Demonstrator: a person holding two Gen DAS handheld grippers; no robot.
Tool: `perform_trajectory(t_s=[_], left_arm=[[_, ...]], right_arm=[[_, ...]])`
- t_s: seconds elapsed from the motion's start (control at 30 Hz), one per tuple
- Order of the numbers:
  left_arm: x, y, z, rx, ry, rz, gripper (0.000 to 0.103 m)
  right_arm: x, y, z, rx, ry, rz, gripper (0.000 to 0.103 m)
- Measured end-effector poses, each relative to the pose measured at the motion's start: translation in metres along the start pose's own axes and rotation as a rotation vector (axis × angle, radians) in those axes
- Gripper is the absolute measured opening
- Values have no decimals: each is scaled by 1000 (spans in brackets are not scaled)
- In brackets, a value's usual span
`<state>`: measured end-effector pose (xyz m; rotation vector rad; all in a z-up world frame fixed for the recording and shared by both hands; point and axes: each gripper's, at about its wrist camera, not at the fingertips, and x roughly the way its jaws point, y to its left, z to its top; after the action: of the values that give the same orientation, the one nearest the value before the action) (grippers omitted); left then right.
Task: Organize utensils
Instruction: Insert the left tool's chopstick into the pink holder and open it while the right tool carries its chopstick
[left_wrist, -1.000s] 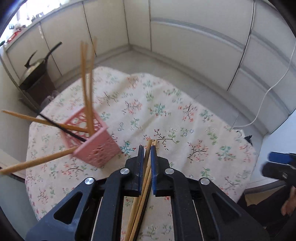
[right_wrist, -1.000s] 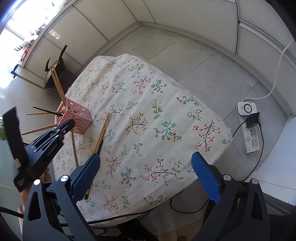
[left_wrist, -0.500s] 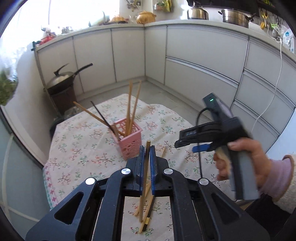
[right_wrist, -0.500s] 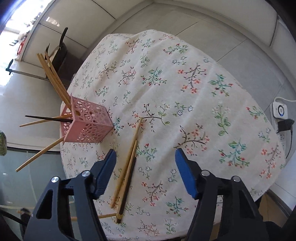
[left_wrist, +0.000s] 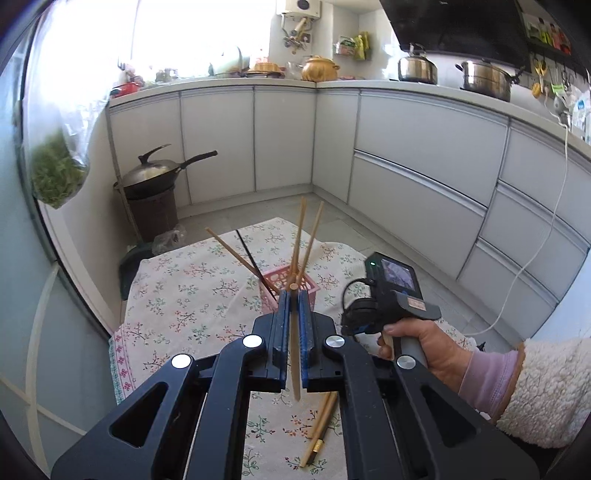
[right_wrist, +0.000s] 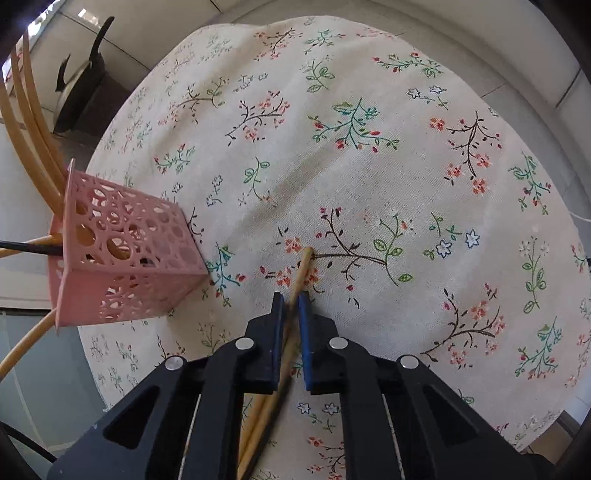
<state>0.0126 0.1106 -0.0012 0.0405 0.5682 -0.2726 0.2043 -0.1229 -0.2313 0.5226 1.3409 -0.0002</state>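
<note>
The lower ends of the chopsticks (right_wrist: 258, 417) are hidden under the right gripper (right_wrist: 291, 302); the count cannot be told.

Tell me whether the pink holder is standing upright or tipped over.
Upright. The pink holder stands on the tablecloth with its open top up, and chopsticks stick up out of it.

Pink basket (right_wrist: 122, 258), floral tablecloth (right_wrist: 369, 184)
</note>
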Motion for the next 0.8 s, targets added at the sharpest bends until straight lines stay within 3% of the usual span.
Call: perform_trajectory(t_s=[0.2,0.57,0.8], left_arm=[[-9,13,4,-58,-29,13,4],[-23,10,11,-103,-82,28,4],[-26,5,24,-158,-126,2,4]], right_arm=[[-39,-12,-8,-9,-128,68,7],[-167,-17,-58,-122,-341,172,6],[-237,-26,-68,-141,-469,208,5]])
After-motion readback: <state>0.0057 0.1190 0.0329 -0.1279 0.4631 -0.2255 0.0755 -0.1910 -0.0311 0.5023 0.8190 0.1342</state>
